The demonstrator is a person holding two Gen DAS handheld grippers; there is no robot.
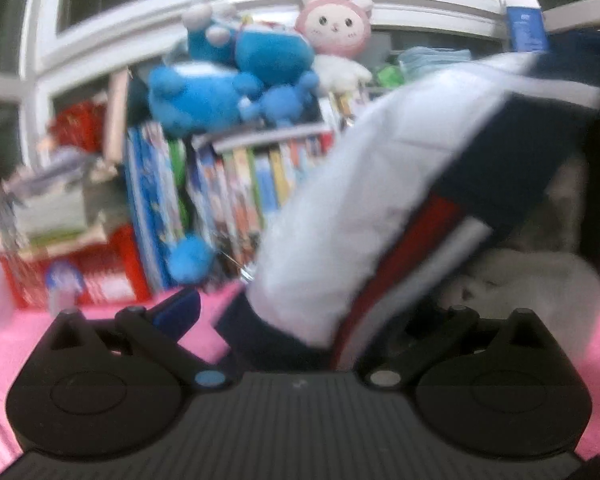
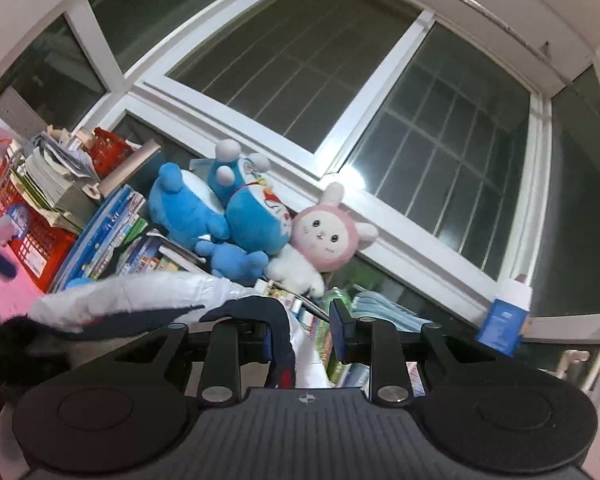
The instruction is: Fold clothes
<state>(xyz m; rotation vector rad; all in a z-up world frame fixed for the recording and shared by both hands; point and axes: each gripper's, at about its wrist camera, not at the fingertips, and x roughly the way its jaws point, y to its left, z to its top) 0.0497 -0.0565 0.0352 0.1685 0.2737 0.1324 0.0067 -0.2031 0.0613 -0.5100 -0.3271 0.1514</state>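
The right gripper point(image 2: 302, 332) points upward toward the window point(image 2: 284, 80). The garment point(image 2: 140, 300), white with navy and red trim, lies between its fingers; the fingers stand apart, the fabric against the left one. The left gripper point(image 1: 300, 320) is covered by the same garment point(image 1: 340, 220), rising ahead to its right; grip state cannot be determined. Plush toys point(image 1: 228, 80) sit ahead above the pink surface point(image 1: 4, 360).
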